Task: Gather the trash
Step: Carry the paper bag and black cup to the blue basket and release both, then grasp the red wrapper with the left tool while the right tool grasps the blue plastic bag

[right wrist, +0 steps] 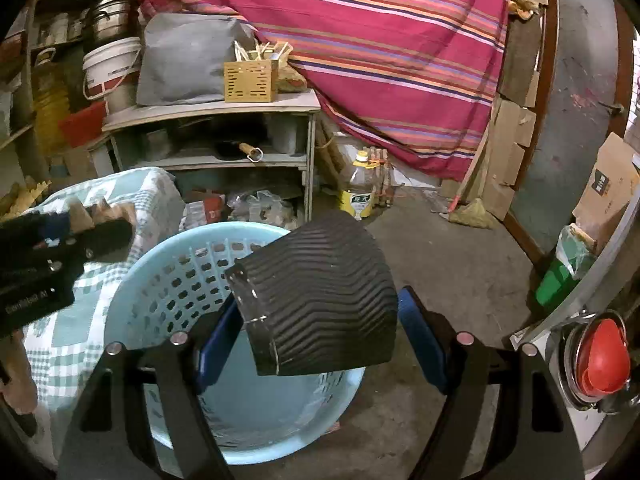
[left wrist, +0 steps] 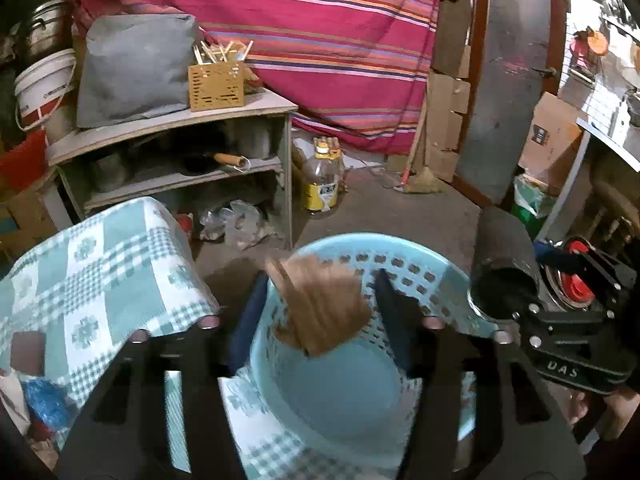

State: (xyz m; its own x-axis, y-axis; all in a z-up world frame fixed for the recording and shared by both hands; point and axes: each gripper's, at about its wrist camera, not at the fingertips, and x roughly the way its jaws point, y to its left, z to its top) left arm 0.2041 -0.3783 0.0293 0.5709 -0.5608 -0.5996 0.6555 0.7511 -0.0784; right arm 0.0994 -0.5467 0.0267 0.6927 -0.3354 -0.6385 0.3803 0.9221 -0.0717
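A light blue perforated basket (left wrist: 440, 272) (right wrist: 132, 280) stands on the floor under both grippers. My left gripper (left wrist: 320, 284) is over its hollow with its jaws apart. A blurred brown crumpled piece (left wrist: 324, 312) lies between the blue pads (left wrist: 248, 312) without touching them. My right gripper (right wrist: 320, 296) is shut on a black ribbed curved piece (right wrist: 320, 300) (left wrist: 504, 264), held above the basket's right rim. In the right wrist view the left gripper's body shows at the left edge, with brown scraps (right wrist: 92, 212) by its fingers.
A stool or table under a green checked cloth (left wrist: 100, 272) touches the basket's left side. Behind stand a grey shelf unit (left wrist: 172, 120), plastic bags on the floor (left wrist: 236, 224) and an oil bottle (left wrist: 320, 176). At the right are a green bin (right wrist: 560, 276) and a pot with red lid (right wrist: 604, 356).
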